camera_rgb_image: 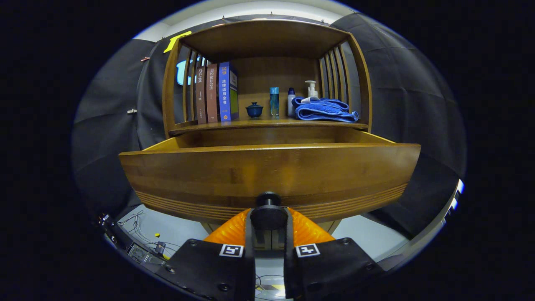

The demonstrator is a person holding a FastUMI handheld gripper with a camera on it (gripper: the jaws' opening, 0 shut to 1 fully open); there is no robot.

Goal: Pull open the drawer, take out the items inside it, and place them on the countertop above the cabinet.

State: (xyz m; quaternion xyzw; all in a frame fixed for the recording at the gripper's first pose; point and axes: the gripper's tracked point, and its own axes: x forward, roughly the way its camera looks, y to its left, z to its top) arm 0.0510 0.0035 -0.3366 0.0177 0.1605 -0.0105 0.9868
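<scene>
I am holding my claw (268, 223) closed on the dark round knob (268, 211) at the bottom middle of the drawer front (269, 175), with a finger (249, 234) pressing on each side of it. The wooden drawer is standing pulled out toward me from the cabinet (267, 37), its front panel spreading wide just beyond my fingers. From this low angle I am looking at the top rim of the drawer and a strip of its inner back wall, so I cannot tell what is lying inside it.

Above the drawer, the cabinet's surface (267, 123) is carrying a row of things under a slatted wooden hutch. Toward the left, three books (217, 94) are standing upright side by side. Near them, a small dark blue lidded cup (254, 110) is sitting, then a tall slim blue bottle (274, 101). Further right, a white bottle with a blue cap (291, 101) and a white pump bottle (311, 88) are standing behind a folded blue towel (324, 110), which is lying at the right end.

Below the drawer, a pale floor (167, 230) with loose cables (138, 223) is showing.
</scene>
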